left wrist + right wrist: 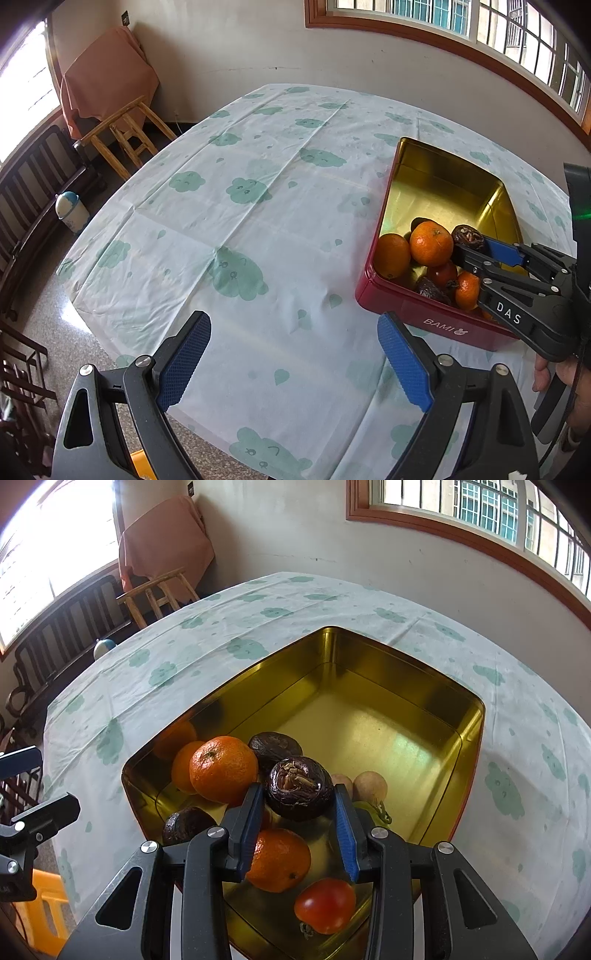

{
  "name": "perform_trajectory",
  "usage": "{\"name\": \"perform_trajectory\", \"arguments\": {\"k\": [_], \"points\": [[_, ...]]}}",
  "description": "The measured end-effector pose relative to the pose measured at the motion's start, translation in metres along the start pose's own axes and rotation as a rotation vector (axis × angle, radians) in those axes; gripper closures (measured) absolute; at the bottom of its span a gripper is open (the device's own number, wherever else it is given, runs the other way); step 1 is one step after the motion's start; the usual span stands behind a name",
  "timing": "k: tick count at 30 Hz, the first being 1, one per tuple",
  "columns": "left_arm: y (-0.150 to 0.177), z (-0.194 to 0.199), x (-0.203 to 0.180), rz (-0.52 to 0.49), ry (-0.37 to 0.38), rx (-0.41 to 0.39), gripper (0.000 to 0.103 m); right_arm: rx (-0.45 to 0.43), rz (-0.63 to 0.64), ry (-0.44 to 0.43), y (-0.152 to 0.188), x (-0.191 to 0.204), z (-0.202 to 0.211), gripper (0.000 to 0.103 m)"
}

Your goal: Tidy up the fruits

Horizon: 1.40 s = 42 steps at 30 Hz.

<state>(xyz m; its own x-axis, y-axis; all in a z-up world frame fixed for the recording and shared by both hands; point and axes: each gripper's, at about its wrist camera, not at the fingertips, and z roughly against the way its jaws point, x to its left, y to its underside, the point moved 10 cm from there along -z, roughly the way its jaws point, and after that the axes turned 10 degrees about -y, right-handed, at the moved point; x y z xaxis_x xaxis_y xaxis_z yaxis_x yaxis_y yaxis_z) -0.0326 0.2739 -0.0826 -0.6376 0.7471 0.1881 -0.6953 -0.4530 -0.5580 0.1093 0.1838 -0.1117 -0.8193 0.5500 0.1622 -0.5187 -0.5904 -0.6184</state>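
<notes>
Your right gripper was clamped on a dark wrinkled fruit above the tin, while only your left wrist camera showed the left gripper spread apart over tablecloth.

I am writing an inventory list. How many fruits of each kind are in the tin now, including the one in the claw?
Mandarins: 3
Dark wrinkled passion fruits: 3, one in the right claw
Tan round fruits: 2
Tomato: 1
Green fruit, partly hidden: 1
Total: 10
</notes>
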Motion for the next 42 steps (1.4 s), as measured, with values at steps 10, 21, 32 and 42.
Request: {"name": "perform_trajectory", "arguments": {"k": [10, 21, 32, 42], "points": [[0.002, 0.006, -0.007, -0.016, 0.007, -0.006, 0.013, -0.005, -0.023, -0.005, 0.002, -0.001, 0.006, 0.063], [0.003, 0.006, -0.014, -0.026, 0.012, 0.002, 0.013, -0.074, -0.079, 0.015, 0.006, -0.004, 0.043, 0.023], [0.003, 0.013, -0.029, -0.050, 0.026, -0.001, 0.013, -0.064, -0.138, 0.053, 0.035, -0.014, 0.075, 0.002], [0.003, 0.020, -0.042, -0.081, 0.029, -0.007, 0.013, -0.005, -0.169, 0.051, 0.066, -0.017, 0.071, 0.000]]}}
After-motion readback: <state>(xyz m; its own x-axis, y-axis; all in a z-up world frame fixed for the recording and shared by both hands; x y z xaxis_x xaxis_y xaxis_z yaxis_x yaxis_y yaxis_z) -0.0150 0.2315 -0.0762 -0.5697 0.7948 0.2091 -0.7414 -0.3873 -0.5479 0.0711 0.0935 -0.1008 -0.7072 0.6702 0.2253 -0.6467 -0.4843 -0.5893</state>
